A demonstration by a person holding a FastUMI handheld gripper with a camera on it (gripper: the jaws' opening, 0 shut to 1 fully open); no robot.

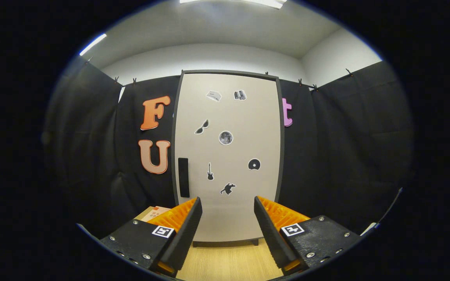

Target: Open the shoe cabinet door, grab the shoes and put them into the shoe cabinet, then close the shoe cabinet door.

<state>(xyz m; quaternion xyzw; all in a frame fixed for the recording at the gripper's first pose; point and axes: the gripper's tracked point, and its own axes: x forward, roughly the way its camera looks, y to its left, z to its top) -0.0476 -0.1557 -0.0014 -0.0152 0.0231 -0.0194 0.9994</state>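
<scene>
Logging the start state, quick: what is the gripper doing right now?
Gripper: open, holding nothing, fingers apart and aimed at the closed shoe cabinet door beyond them.

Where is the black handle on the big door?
In the gripper view the handle sits low on the closed cabinet door, at its edge nearest the orange letters, beyond the open gripper.

Bare wooden floor (229, 261) lies open between the spread fingers of the gripper (227, 207); beyond, at centre frame, the closed cabinet door (229, 156) blocks the way; a box (154, 214) sits lower left
</scene>
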